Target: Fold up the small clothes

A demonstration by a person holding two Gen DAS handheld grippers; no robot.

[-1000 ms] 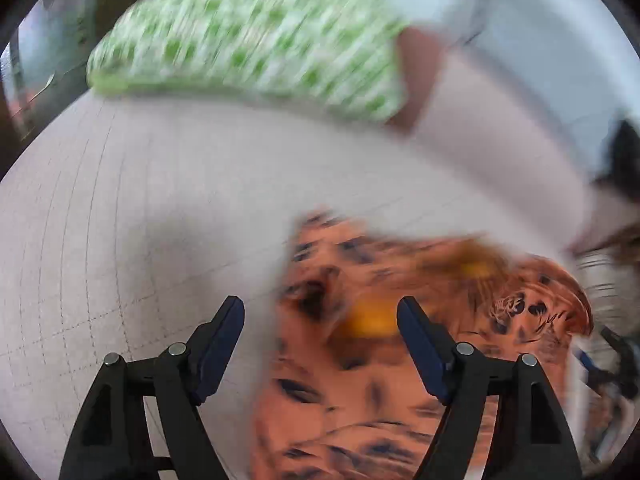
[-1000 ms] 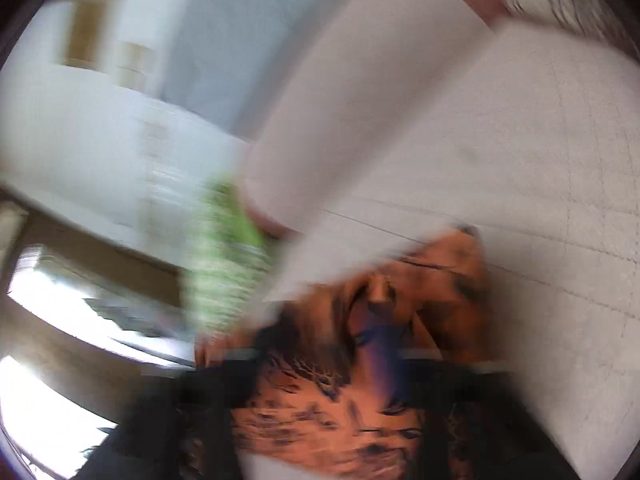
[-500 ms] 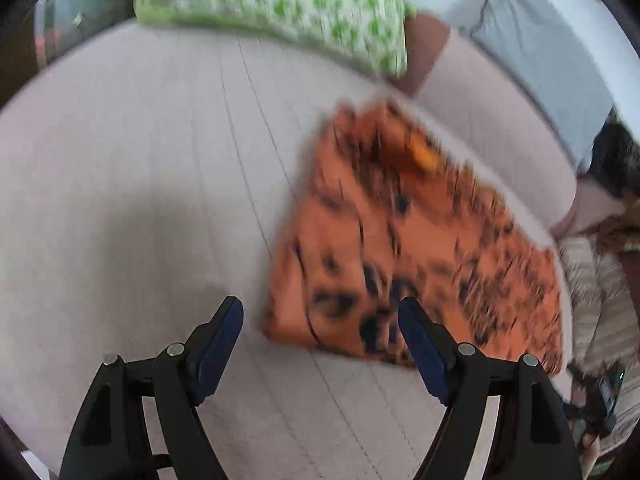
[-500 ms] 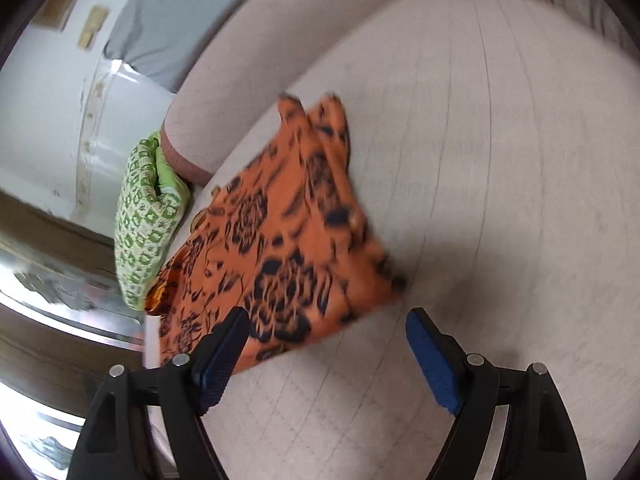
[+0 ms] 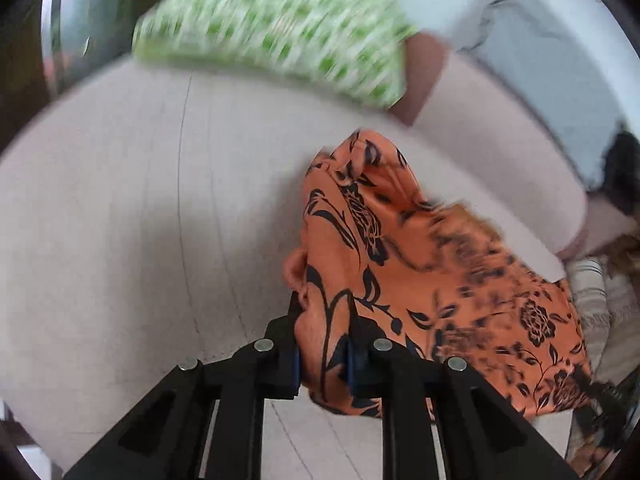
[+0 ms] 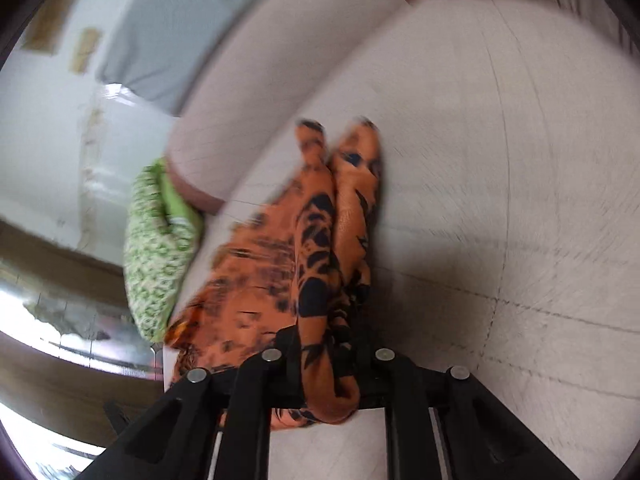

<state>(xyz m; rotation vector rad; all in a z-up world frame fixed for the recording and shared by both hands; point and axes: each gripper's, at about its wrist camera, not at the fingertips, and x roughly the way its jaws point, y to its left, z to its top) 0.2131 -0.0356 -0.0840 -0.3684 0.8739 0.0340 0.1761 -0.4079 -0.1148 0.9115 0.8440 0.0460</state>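
Two grippers, both clamped on one orange cloth (image 5: 420, 280) with black flower print. Left gripper (image 5: 322, 354) pinching a bunched edge; right gripper (image 6: 326, 368) pinching a rolled fold. Cloth draped between them over a pale bedsheet (image 5: 120, 220), near a green patterned pillow (image 5: 276, 28).

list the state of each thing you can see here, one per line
left tool: shut on the orange garment
right tool: shut on the orange garment
orange garment: bunched and creased, pinched at two spots, the rest draped on the sofa seat
green cushion: lying at the far end of the seat, untouched
sofa seat: bears the garment and the cushion
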